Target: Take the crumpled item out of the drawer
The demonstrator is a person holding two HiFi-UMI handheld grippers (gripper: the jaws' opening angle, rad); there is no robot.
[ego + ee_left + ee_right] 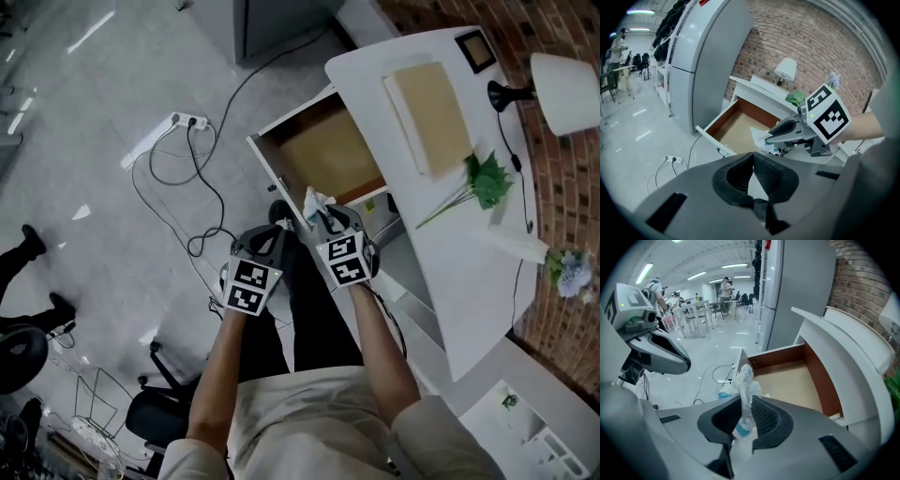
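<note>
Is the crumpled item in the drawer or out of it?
Out. The right gripper is shut on the crumpled item, holding it above the front edge of the open drawer; its floor looks bare.

1. No word, number or brand can be read in any view.
2. The left gripper (277, 217) and the right gripper (317, 214) bear only black-and-white square markers, without letters or digits.
3. A red sticker (704, 2) on top of the tall grey cabinet (708, 65) is too small to read.
4. A green mark (509, 401) on the white box (530, 427) is illegible.
</note>
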